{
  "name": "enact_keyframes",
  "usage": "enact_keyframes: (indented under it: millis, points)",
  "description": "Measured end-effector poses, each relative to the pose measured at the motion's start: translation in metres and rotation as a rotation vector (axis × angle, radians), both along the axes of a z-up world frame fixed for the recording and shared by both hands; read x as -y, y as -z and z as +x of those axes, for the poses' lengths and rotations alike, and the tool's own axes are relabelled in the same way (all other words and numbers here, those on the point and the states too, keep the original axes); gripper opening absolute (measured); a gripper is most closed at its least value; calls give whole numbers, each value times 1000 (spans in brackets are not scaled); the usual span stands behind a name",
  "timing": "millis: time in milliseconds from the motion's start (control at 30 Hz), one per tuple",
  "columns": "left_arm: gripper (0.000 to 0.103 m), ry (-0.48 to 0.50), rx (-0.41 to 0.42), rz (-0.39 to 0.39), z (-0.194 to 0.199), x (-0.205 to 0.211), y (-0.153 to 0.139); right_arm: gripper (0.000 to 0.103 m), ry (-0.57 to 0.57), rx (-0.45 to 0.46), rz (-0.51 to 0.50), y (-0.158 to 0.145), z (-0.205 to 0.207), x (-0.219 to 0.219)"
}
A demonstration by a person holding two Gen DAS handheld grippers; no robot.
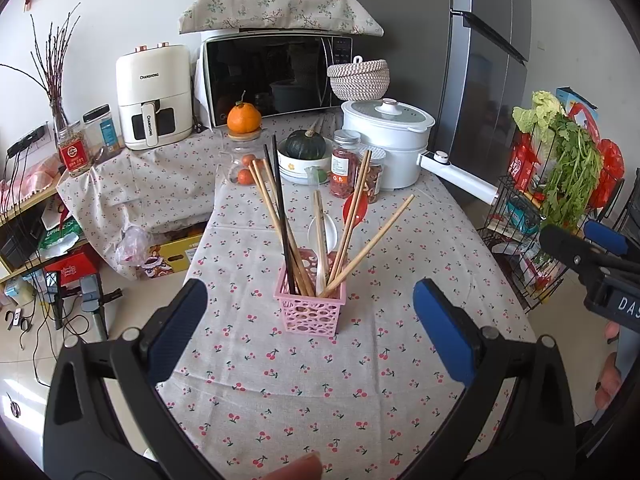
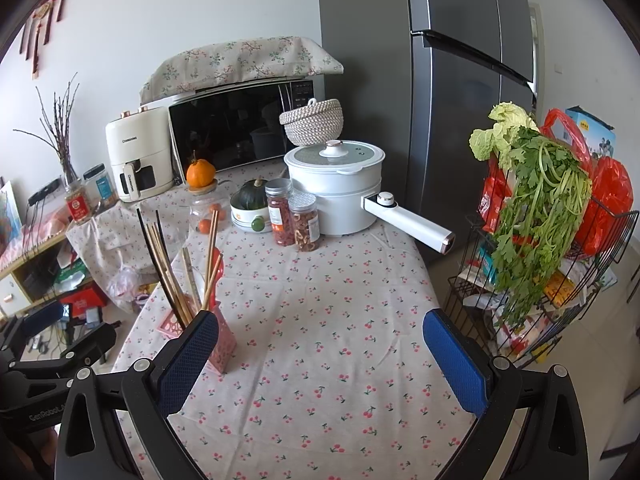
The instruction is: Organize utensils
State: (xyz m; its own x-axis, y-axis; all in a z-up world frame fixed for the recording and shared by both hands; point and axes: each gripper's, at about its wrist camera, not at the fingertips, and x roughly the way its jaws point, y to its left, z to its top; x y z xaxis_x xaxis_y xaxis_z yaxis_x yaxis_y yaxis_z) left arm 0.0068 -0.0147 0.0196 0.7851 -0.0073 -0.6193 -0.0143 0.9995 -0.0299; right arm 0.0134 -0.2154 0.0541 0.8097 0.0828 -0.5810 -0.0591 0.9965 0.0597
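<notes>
I had both claws spread and empty. The pink basket stood dead ahead of my left gripper, wooden chopsticks, one black pair and two spoons already upright inside. My right gripper had it just left. Nothing loose remained; any tidying meant pinching low, without tipping the basket.

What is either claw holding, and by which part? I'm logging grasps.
Nothing. The left claw and right claw are both open and empty; the chopsticks stand in the pink basket.
</notes>
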Motion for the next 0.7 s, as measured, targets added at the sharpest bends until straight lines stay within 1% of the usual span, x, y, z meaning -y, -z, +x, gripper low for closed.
enact_keyframes:
  millis: [700]
  points:
    - [102, -14, 0, 14, 0, 0, 2, 103, 21, 13, -4, 0, 1, 1]
